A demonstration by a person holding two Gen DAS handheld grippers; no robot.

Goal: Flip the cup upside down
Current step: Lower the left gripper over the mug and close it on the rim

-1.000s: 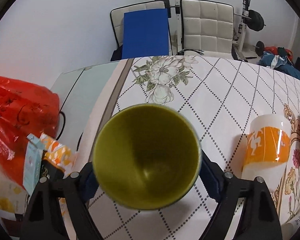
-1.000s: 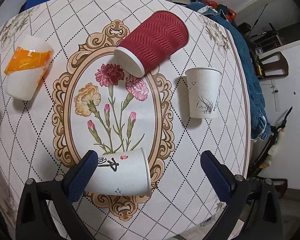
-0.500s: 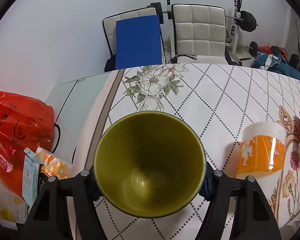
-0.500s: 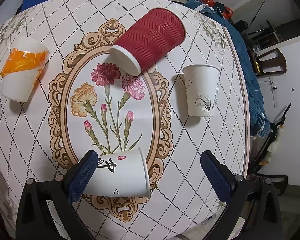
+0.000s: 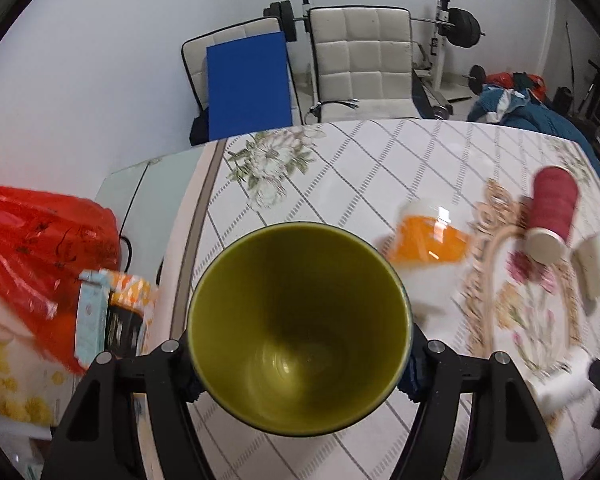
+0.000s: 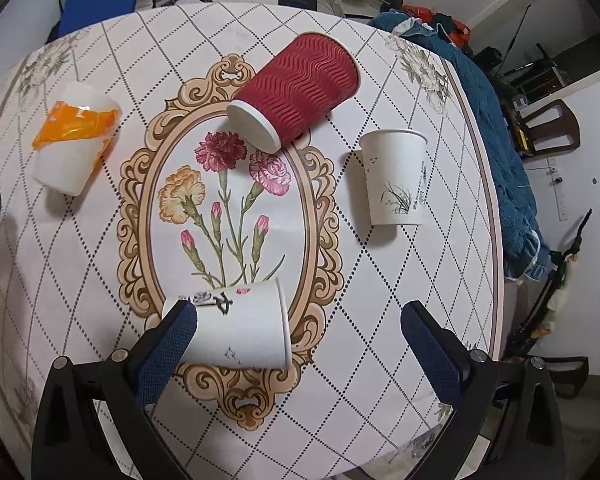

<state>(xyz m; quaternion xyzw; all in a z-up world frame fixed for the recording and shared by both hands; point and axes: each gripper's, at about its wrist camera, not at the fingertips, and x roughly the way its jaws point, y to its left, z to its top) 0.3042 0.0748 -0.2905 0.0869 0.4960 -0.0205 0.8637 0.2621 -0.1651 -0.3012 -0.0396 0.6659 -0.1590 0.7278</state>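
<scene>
My left gripper (image 5: 300, 364) is shut on a cup with an olive-green inside (image 5: 300, 320); its open mouth faces the camera and it is held above the table. My right gripper (image 6: 296, 344) is open and empty, hovering over a white paper cup with black lettering (image 6: 236, 328) that lies on its side. A red ribbed cup (image 6: 300, 92) lies on its side further back. A white cup with a grass print (image 6: 396, 176) stands upright at the right. A white and orange cup (image 6: 74, 140) stands upside down at the left.
The table has a patterned cloth with a floral oval (image 6: 224, 216). In the left wrist view a red plastic bag (image 5: 36, 240) and snack packets (image 5: 112, 312) lie at the left edge. Two chairs (image 5: 360, 64) stand behind the table. A blue heap (image 6: 500, 152) lies at the right edge.
My left gripper with the green cup has swung and lifted, so the red and white cups have come into its view. My right gripper has drawn slightly closer to the lying white cup.
</scene>
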